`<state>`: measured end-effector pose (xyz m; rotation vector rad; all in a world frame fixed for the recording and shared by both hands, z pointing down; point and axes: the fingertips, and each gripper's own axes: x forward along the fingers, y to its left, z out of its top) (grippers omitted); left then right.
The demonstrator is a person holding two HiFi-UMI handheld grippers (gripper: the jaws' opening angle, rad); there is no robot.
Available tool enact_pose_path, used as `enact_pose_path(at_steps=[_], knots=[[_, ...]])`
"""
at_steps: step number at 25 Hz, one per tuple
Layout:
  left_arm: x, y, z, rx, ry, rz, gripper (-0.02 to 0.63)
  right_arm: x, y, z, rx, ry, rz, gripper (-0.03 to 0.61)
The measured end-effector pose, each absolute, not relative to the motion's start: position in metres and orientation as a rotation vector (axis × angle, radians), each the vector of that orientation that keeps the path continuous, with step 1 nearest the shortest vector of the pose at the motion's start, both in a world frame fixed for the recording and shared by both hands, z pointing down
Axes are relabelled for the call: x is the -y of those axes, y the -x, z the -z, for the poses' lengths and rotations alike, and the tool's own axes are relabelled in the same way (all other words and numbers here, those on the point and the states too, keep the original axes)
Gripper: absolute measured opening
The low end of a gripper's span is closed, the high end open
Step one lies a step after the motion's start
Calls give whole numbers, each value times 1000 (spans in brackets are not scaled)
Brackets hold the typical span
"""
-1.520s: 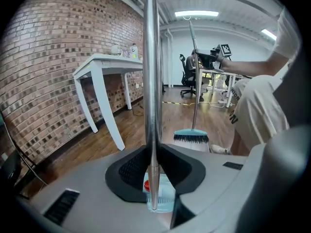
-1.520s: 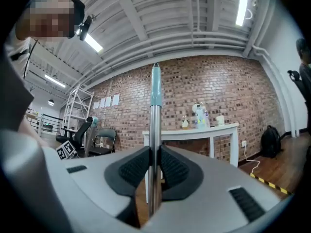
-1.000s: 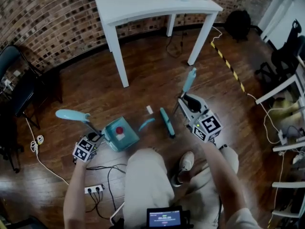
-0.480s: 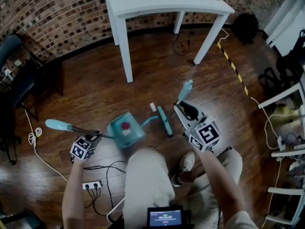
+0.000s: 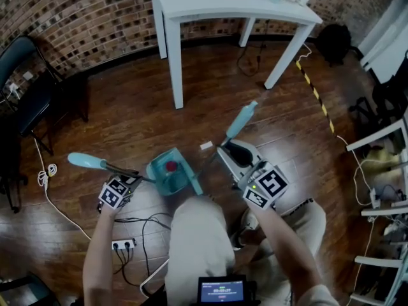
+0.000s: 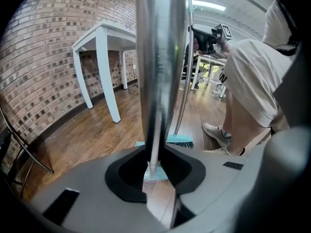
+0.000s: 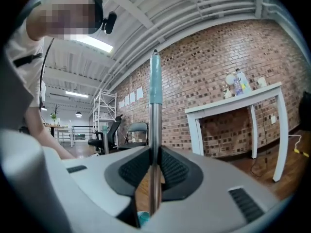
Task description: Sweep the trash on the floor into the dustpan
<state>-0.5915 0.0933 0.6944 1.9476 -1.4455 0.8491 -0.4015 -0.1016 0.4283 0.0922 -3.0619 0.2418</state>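
Observation:
A teal dustpan [image 5: 167, 176] stands on the wooden floor with a red scrap [image 5: 171, 166] inside it. My left gripper [image 5: 131, 180] is shut on the dustpan's metal handle rod [image 6: 156, 57], below its teal grip [image 5: 85, 160]. My right gripper [image 5: 231, 153] is shut on the broom's metal handle [image 7: 154, 144], which ends in a teal grip [image 5: 242, 118]. The teal broom head [image 5: 193, 180] lies against the dustpan's right side; its bristles [image 6: 178, 141] show in the left gripper view. A small white scrap [image 5: 206, 146] lies on the floor beyond the broom.
A white table [image 5: 191, 8] with bottles stands at the back. A dark chair [image 5: 25, 88] is at the left. A power strip [image 5: 123, 243] and cables lie near my left leg. Striped floor tape [image 5: 315, 94] and shelving [image 5: 382, 171] are at the right.
My right gripper has moved left with the broom, bringing the broom head up against the dustpan. The left gripper and dustpan have hardly moved. The white scrap stays on the floor.

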Motion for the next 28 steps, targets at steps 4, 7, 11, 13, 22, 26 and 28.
enact_pose_path(at_steps=[4,7,11,13,22,26,28], knots=[[-94,594,-697,1444,-1937,-854,81,107,394,-413,3100,-73,-331,83],[-92,595,-697,1451,-1939,-846,81,113,388,-398,3132,-87,-357,83],[-89,594,-692,1468,-1925,-809,81,126,375,-380,3167,-127,-346,83],[-89,594,-692,1483,-1918,-776,81,134,368,-373,3178,-155,-336,83],[-84,587,-693,1506,-1945,-715,81,205,338,-358,3206,-395,-265,83],[-75,579,-692,1547,-1953,-701,81,230,333,-378,3194,-445,-100,83],[-68,577,-691,1578,-1944,-694,81,235,340,-393,3160,-442,21,81]])
